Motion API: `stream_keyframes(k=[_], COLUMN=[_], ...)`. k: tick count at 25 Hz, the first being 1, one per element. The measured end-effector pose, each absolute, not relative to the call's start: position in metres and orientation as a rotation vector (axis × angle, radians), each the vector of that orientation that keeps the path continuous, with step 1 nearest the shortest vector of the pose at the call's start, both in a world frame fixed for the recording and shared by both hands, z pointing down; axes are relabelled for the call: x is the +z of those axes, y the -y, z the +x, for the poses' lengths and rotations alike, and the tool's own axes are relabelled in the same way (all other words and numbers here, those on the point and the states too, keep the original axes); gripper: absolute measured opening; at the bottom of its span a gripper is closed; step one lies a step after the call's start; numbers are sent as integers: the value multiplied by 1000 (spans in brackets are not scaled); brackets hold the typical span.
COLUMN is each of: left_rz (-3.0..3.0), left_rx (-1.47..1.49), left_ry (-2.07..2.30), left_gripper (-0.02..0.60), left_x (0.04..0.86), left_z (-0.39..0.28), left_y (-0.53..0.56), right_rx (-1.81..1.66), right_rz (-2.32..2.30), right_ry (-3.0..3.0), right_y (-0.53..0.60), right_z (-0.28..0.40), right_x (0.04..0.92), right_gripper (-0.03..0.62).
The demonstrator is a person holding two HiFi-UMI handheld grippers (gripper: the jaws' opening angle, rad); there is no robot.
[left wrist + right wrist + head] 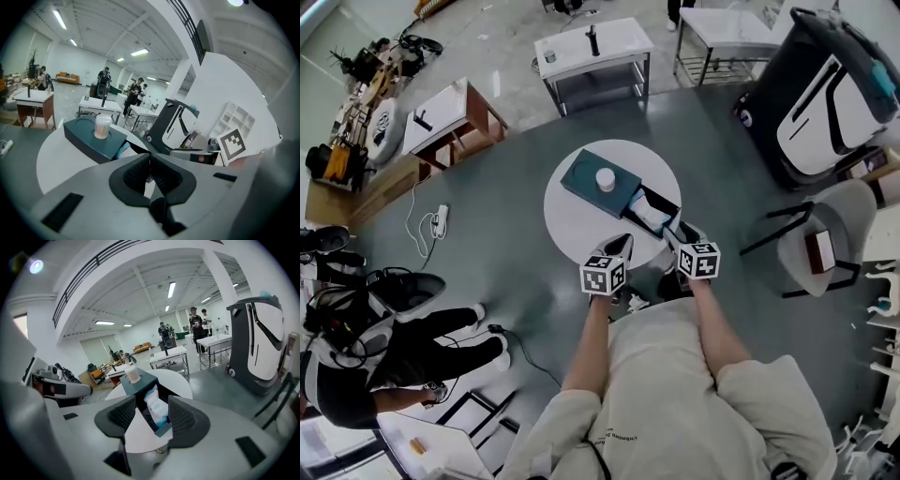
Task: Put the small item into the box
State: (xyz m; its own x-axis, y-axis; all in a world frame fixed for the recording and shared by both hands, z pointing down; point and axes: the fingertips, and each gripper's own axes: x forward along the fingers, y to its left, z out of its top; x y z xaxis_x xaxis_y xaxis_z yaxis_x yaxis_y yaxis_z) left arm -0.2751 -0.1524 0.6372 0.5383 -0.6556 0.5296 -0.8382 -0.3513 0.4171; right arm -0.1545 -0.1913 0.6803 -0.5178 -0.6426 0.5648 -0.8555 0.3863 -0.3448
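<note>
A dark teal box lies on the round white table. A small white jar of swabs stands upright on its lid. The box's drawer is pulled out toward me, and a white-and-blue packet lies in it. My left gripper is shut and empty, near the table's front edge. My right gripper is open, just short of the drawer's near end, with the packet showing in the gap.
A grey chair stands right of the table, and a big black-and-white machine behind it. White work tables are at the back. A person sits on the floor at the left, near a power strip.
</note>
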Motion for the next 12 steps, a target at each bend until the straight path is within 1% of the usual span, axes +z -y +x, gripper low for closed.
stream_keyframes(k=[5,9,12], left_rz=[2132,2136,2111], left_rx=[338,337,353], left_ry=[1203,1193,1186], left_gripper=[21,21,21], left_x=[636,642,648], left_z=[-264,-261,-264], left_y=[151,143,139], right_rx=[847,971,992], right_rz=[1310,1325,1333], right_ry=[2339,2366,2358], right_y=[186,175,175], right_z=[-146,-141,-140], right_x=[674,678,679], right_gripper=[233,230,210])
